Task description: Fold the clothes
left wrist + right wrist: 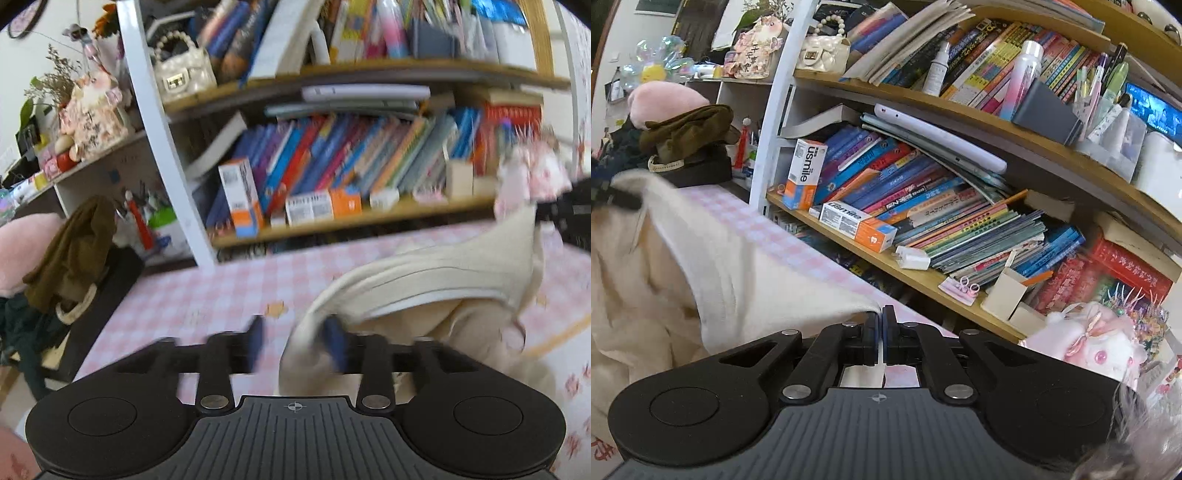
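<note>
A cream ribbed garment [436, 280] hangs stretched above the pink checked table [192, 295]. In the left wrist view my left gripper [295, 341] is blurred, its blue-padded fingers apart, with a fold of the cream cloth draped over the right finger; no grip on it shows. The other gripper shows at the far right [570, 214], holding the cloth's far end. In the right wrist view my right gripper [881, 317] is shut on an edge of the cream garment [738, 280], which stretches away to the left, where the left gripper [613, 197] shows at the cloth's far end.
A bookshelf [960, 258] packed with books and boxes runs along the table's far side. A brown garment on a dark chair [74, 254] stands at the left. A pink plush toy [1100, 347] sits by the shelf at the right.
</note>
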Demonstrator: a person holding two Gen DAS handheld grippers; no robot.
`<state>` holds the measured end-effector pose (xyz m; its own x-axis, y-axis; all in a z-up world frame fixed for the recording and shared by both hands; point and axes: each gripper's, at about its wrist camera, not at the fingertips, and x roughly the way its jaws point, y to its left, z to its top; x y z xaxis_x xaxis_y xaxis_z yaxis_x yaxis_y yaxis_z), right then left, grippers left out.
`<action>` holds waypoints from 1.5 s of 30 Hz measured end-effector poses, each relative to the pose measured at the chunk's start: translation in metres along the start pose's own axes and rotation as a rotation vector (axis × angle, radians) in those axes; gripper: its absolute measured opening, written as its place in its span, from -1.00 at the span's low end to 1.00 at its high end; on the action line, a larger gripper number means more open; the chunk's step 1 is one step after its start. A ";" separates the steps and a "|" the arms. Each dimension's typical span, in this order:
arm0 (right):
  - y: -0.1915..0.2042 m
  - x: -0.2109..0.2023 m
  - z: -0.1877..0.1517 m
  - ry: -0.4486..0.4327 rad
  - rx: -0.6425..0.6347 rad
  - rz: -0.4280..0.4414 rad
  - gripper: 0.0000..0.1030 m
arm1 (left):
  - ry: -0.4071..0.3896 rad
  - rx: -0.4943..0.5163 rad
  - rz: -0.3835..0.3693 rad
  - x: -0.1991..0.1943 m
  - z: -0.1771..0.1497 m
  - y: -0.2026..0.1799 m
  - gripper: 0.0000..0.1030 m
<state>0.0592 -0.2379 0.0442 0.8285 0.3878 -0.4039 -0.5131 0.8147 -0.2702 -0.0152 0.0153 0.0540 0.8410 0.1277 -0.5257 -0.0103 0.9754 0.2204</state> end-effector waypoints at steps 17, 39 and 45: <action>-0.002 0.021 -0.024 0.104 -0.152 0.036 -0.76 | 0.121 0.116 0.011 0.010 -0.041 -0.020 0.38; 0.026 0.014 -0.013 0.084 -0.303 -0.027 -0.96 | 0.140 -0.195 -0.118 0.028 -0.036 0.038 -0.97; 0.006 -0.048 0.026 -0.036 -0.117 -0.230 -0.96 | -0.205 -0.249 -0.127 -0.042 -0.004 0.075 -0.98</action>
<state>0.0219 -0.2404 0.0846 0.9330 0.2147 -0.2888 -0.3305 0.8289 -0.4513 -0.0537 0.0840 0.0899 0.9349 -0.0116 -0.3547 -0.0091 0.9984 -0.0566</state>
